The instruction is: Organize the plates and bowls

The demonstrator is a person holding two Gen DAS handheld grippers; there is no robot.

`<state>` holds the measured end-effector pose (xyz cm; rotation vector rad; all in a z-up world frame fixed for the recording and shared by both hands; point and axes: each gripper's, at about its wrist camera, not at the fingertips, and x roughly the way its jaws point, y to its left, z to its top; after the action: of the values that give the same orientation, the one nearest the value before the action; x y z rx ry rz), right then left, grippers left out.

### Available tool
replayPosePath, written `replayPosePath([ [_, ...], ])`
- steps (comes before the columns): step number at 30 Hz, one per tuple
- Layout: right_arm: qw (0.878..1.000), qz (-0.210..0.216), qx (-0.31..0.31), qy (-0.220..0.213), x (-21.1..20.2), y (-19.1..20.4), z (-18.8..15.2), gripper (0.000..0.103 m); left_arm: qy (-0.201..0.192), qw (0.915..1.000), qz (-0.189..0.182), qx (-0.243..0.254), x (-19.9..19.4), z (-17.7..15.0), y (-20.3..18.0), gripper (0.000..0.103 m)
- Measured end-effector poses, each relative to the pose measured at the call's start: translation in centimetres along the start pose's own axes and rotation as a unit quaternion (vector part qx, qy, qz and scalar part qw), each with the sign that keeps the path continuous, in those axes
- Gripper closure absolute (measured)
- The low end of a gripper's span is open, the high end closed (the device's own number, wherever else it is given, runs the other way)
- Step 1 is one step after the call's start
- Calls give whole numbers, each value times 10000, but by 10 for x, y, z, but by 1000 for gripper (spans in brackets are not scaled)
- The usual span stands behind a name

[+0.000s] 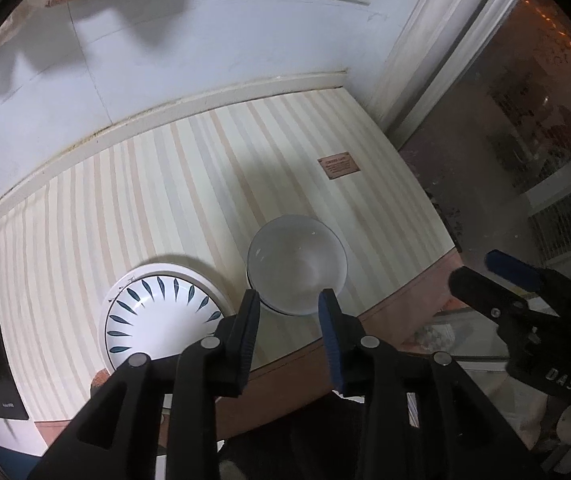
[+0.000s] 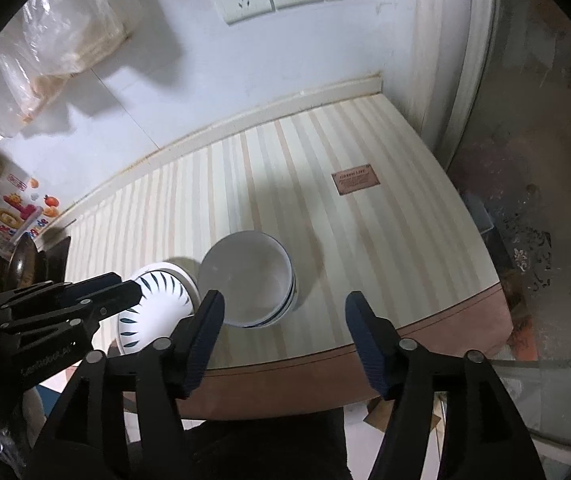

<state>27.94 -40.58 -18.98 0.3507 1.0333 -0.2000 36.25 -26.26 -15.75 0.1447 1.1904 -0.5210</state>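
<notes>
A round white bowl (image 1: 296, 266) is sitting near the front edge of the striped cream desk (image 1: 173, 184). A white plate with dark blue leaf marks (image 1: 161, 316) is lying just beside it. The left claw (image 1: 290, 306) is hanging open over the bowl's near rim, holding nothing. The right claw (image 2: 283, 312) is also wide open, holding nothing.

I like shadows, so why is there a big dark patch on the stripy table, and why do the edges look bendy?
Left wrist view: the open left gripper blocks the light, shading the striped table around the plain white bowl. Right wrist view: the same shadow falls behind the bowl; the fisheye lens curves the table's edge, and the corners go black.
</notes>
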Motion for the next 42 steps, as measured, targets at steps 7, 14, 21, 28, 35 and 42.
replayPosePath([
  [7,9996,-224,14,-188,-27,3,-6,17,-71,9999,-78,78,-9,-2,-2,56],
  [14,9994,-289,-19,-215,-27,1,-1,13,-114,9999,-70,17,-3,3,-1,32],
  [21,9982,462,205,314,33,-20,10,12,250,9996,117,-104,54,17,18,33],
  [28,9841,1204,539,1186,136,-42,10,12,1033,9918,-180,-729,133,40,52,33],
  [35,9650,1668,764,1875,221,-50,5,12,1704,9783,-558,-1039,194,48,61,34],
  [42,9517,1932,815,2241,261,-49,0,13,2108,9665,-1006,-1061,224,43,57,35],
])
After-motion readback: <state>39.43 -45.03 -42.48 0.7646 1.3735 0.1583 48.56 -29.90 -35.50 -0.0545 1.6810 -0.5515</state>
